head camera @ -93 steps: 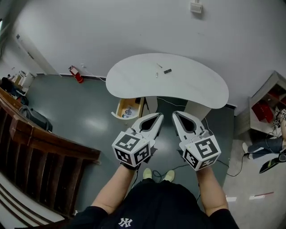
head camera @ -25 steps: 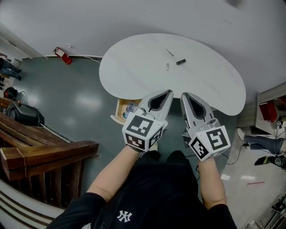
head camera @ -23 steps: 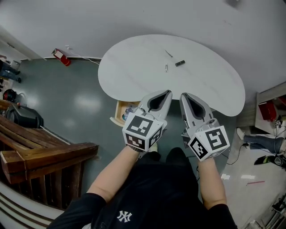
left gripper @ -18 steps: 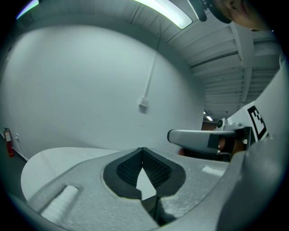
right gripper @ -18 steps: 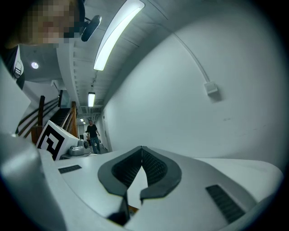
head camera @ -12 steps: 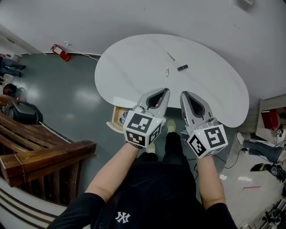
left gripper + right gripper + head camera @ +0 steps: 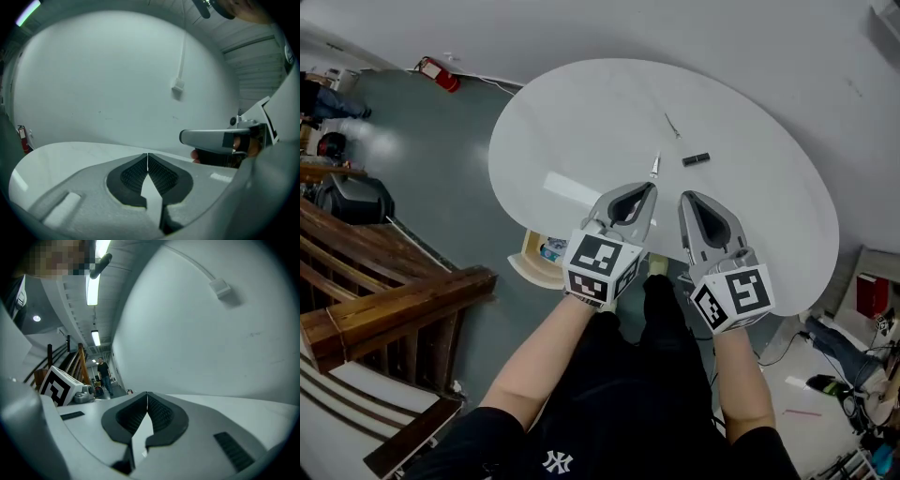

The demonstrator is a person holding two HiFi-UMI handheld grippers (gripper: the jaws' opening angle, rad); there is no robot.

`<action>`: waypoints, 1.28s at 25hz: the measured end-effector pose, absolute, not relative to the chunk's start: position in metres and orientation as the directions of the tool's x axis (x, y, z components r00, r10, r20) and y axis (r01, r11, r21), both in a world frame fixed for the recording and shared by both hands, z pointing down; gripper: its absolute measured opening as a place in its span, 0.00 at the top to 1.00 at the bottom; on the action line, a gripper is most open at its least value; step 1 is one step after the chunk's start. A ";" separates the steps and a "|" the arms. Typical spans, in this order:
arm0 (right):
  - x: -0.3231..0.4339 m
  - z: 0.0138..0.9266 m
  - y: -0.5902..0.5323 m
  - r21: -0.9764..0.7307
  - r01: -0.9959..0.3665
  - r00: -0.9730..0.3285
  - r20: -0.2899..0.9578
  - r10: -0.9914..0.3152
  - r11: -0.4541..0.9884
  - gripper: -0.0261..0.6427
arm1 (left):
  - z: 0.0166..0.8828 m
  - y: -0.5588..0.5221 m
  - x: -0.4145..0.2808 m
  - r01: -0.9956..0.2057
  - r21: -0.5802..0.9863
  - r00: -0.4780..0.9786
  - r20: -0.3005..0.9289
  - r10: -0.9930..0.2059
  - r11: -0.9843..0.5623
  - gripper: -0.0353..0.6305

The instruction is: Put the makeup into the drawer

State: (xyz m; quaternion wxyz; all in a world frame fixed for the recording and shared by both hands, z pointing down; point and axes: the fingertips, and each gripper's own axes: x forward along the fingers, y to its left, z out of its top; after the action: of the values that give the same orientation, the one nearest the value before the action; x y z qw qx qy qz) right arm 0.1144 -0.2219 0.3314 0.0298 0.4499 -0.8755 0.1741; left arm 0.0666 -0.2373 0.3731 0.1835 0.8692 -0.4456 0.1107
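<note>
On the white kidney-shaped table [image 7: 581,122] lie three small makeup items: a short black tube [image 7: 696,159], a thin silver stick [image 7: 655,166] and a thin dark pencil [image 7: 671,125]. An open wooden drawer [image 7: 540,258] sticks out below the table's near left edge, with small items inside. My left gripper [image 7: 652,186] is shut and empty, its tip just short of the silver stick. My right gripper [image 7: 682,197] is shut and empty beside it, over the table's near edge. Both gripper views show the jaws closed tip to tip, with only table top [image 7: 70,154] and wall beyond.
A wooden stair railing [image 7: 384,300] runs at the left. A red fire extinguisher [image 7: 441,75] lies on the floor at the far left by the wall. Cables and shelves [image 7: 867,300] sit at the right. A person [image 7: 104,373] stands far off in the right gripper view.
I have walked up to the table: it now fills more of the head view, and both shut grippers reach over its near edge, close to the makeup items.
</note>
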 end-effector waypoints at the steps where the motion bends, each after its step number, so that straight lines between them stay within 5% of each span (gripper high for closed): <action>1: 0.116 0.340 -0.230 -0.280 -0.792 -0.603 0.214 -0.769 0.543 0.94 | 0.383 -0.245 0.069 -0.821 0.221 0.570 0.366 -0.736 -0.526 0.93; 32: 0.144 0.475 -0.325 -0.399 -0.710 -0.698 0.284 -0.657 0.581 0.94 | 0.595 -0.341 0.085 -0.936 0.064 0.296 0.679 -0.671 -0.347 0.81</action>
State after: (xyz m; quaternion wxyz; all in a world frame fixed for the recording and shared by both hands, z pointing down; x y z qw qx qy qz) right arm 0.1441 -0.3253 0.4749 0.0528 0.3851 -0.8874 0.2478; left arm 0.0851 -0.3409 0.5948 0.2333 0.7704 -0.5214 0.2831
